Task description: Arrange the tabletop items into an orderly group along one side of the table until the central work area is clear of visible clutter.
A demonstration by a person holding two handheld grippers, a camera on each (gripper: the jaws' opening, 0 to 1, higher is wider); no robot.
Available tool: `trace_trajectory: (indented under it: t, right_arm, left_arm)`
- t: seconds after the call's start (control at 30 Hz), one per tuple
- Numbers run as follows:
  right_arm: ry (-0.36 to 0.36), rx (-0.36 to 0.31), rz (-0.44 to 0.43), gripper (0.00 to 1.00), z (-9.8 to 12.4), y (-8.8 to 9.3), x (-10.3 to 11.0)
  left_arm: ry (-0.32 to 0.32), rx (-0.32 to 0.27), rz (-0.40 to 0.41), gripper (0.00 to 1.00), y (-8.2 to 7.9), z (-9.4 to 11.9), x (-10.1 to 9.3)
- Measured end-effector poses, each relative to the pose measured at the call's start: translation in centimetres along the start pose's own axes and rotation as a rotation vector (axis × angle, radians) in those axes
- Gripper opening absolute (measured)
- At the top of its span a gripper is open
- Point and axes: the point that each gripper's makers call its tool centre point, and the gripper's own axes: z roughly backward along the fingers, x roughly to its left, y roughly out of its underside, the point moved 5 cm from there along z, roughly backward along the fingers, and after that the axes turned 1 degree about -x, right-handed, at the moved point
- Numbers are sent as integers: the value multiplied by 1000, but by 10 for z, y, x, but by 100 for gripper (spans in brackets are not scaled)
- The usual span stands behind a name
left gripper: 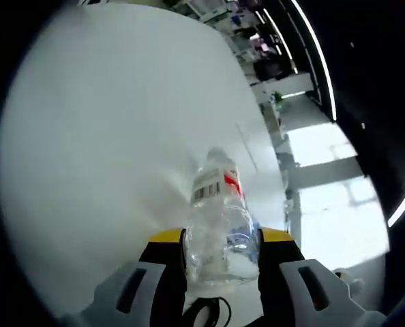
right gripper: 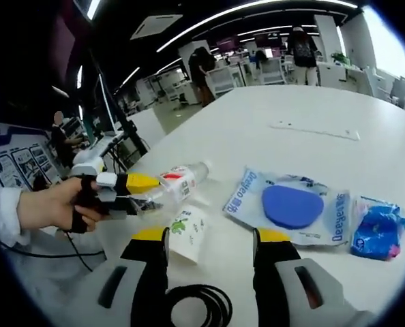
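A clear plastic bottle [left gripper: 217,211] with a white label, a barcode and a red mark lies between the yellow-tipped jaws of my left gripper [left gripper: 219,240], which is shut on its body. In the right gripper view the same bottle [right gripper: 183,178] lies just above the white table [right gripper: 257,136], with a person's hand holding the left gripper [right gripper: 146,192] at its base. My right gripper [right gripper: 211,238] is open. A small white cup-like item with green print [right gripper: 187,233] lies just in front of its jaws. It is not gripped.
A pale blue packet holding a blue round disc [right gripper: 291,206] lies right of the cup, with a crumpled blue wrapper [right gripper: 376,228] beyond it. A flat white strip [right gripper: 315,129] lies farther back. A black cable [right gripper: 192,300] loops near me. People stand among desks behind the table.
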Motion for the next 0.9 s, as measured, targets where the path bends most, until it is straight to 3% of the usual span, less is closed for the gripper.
trace_trajectory:
  t: [0.23,0.47,0.57,0.73,0.8,0.9]
  right_arm:
    - [-116,-66,-208,53,-9,-17,13]
    - [-231,-79,-326,53,-20,-44,25]
    - [-281,-144,-480,53,-24,-63,27]
    - [-329,-258,-641,53,-27,-86,25]
    - [-351,-237,-689,53,-30,-86,27]
    - [-347,-217,-688,53,-36,-86,26]
  left_arm:
    - [55,4,-15,35,1,4,-11]
    - [120,17,-44,35,0,15,-29]
    - [159,26,-70,35,-5,20,-38]
    - [230,31,-70,36,2,30,-55]
    - [245,39,-82,36,8,33,-61]
    - [275,55,-97,36,12,37,-68]
